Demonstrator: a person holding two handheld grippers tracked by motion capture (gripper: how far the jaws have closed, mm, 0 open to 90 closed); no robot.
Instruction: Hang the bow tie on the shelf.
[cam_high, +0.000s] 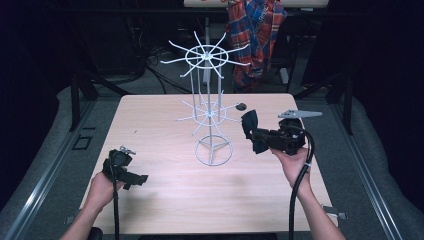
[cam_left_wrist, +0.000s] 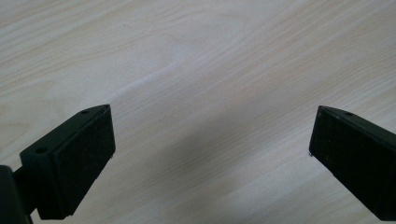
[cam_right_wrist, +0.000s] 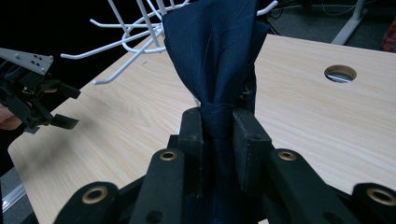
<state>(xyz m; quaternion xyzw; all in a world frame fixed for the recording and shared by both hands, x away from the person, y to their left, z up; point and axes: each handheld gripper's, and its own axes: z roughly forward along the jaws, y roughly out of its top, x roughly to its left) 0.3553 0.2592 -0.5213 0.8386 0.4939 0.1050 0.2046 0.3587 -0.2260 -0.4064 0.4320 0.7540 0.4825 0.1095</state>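
The table (cam_high: 165, 200) is a pale, smooth wood-grain board with rounded corners and a small round cable hole (cam_high: 241, 106) near its far edge, at about one o'clock from the middle. At the centre stands a white wire rack (cam_high: 210, 115): a thin upright post on a ring-shaped foot, with two tiers of slim spokes fanning out like wheel rims, the upper tier wider than the lower. The right gripper (cam_high: 250, 131), matte black with bolted linkage arms and a grey three-cornered plate on top, is held above the table at roughly three o'clock from the rack's foot, just beside the lower spokes. Its jaws are clamped tight on a dark navy cloth (cam_right_wrist: 212, 60), a soft woven fabric that is pinched into folds at the pads and flares upward in a wrinkled fan. In the right gripper view the cloth hides part of the rack behind it. The left gripper (cam_left_wrist: 212, 140) sits low over the board at about eight o'clock from the rack, well apart from it, its jaws spread wide over bare wood with nothing between the ribbed black pads. A red-and-blue plaid garment (cam_high: 255, 35) hangs behind the table at twelve o'clock.
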